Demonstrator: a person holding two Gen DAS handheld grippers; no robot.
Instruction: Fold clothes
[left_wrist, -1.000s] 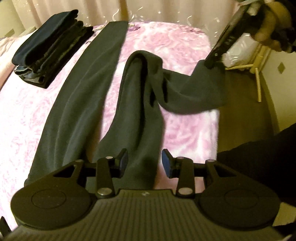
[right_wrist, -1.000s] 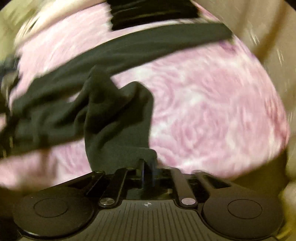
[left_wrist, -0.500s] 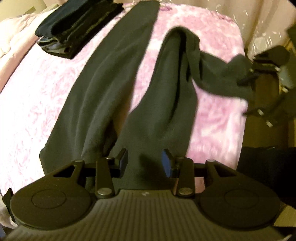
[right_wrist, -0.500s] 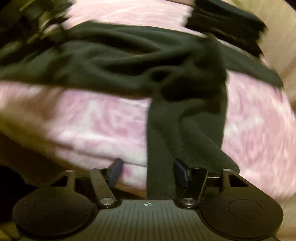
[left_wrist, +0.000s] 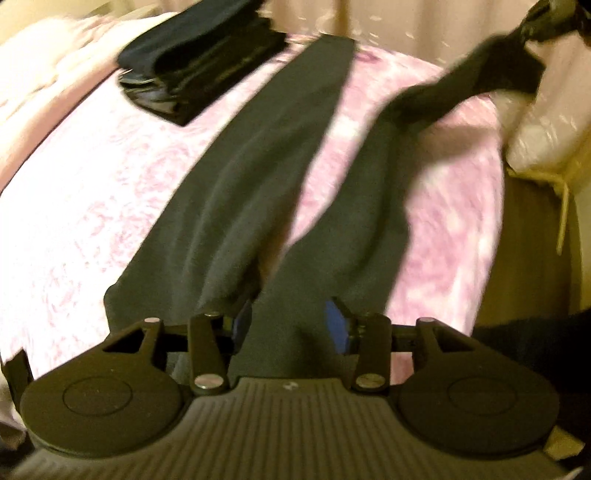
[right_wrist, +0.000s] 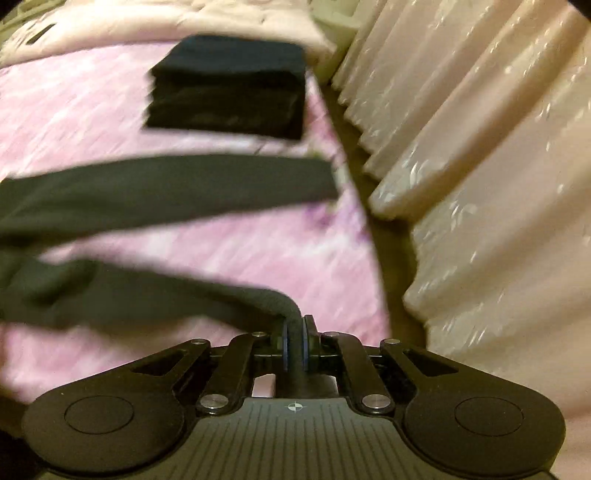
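A pair of dark grey trousers (left_wrist: 229, 192) lies spread on a pink patterned bedspread (left_wrist: 92, 192), filling the middle of the left wrist view, with one leg running straight toward the top centre of the frame and the other leg (left_wrist: 354, 206) angling to the upper right. The left gripper (left_wrist: 290, 326) sits at the bottom centre of that view with its blue-padded jaws spread apart, the waist end of the trousers lying between them without being pinched. At the upper right corner of the same view the end of the second leg is lifted off the bed, pulled up by the right gripper (left_wrist: 543, 22), which shows there only as a dark blur. In the right wrist view the right gripper (right_wrist: 294, 345) at the bottom centre is clamped shut on the bunched cuff of that leg (right_wrist: 147, 295), which trails away to the left edge. A stack of folded dark clothes (right_wrist: 229, 85) rests on the bedspread at the upper centre, and cream curtains (right_wrist: 480, 147) fill the right side
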